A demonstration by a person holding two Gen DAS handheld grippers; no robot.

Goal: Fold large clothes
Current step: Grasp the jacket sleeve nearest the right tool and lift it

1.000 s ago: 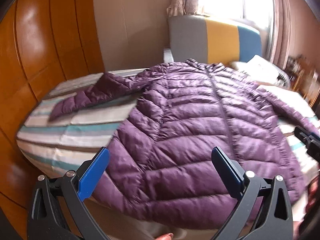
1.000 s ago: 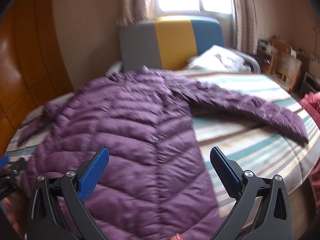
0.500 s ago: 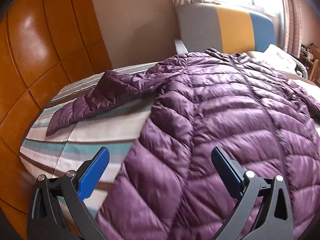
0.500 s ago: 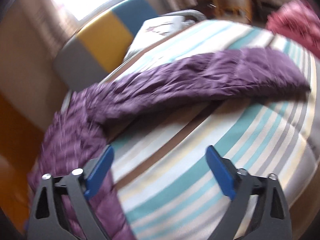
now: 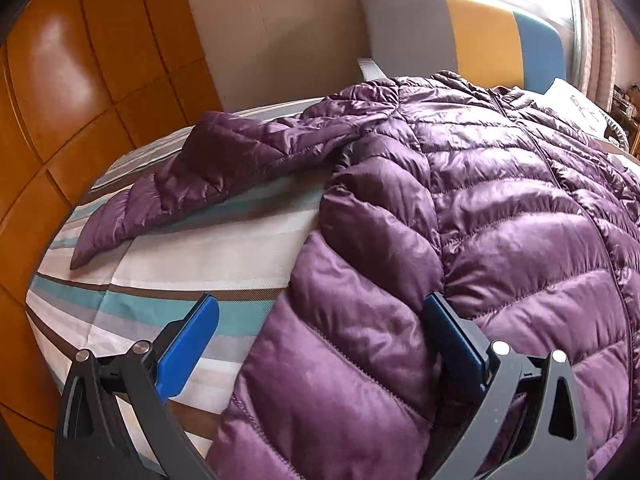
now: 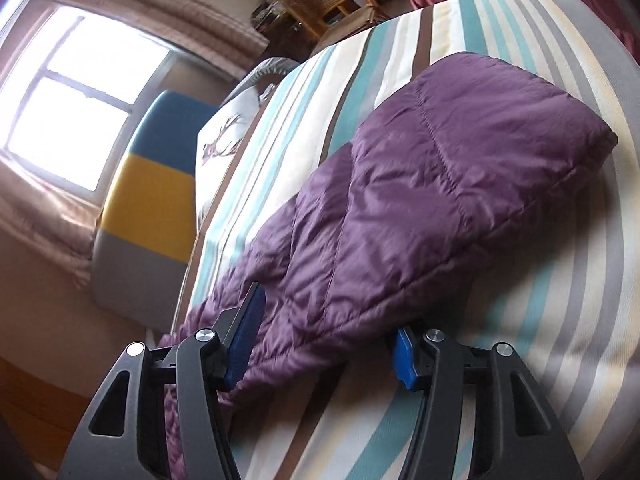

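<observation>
Purple puffer jacket (image 5: 500, 216) lies spread on the striped bed (image 5: 192, 256); left gripper (image 5: 320, 344) and right gripper (image 6: 324, 336) both gape wide, straddling its fabric.

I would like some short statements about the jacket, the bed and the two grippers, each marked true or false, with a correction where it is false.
1. The purple jacket lies spread on a striped bedsheet. True.
2. The left gripper is shut. False: its jaws stand wide open, with the jacket's side edge between them.
3. The right gripper has its jaws on either side of a jacket sleeve. True.
4. The headboard is all red. False: it is grey, yellow and blue.
5. The sleeve in the left wrist view is folded over the jacket's body. False: it lies stretched out on the sheet.
</observation>
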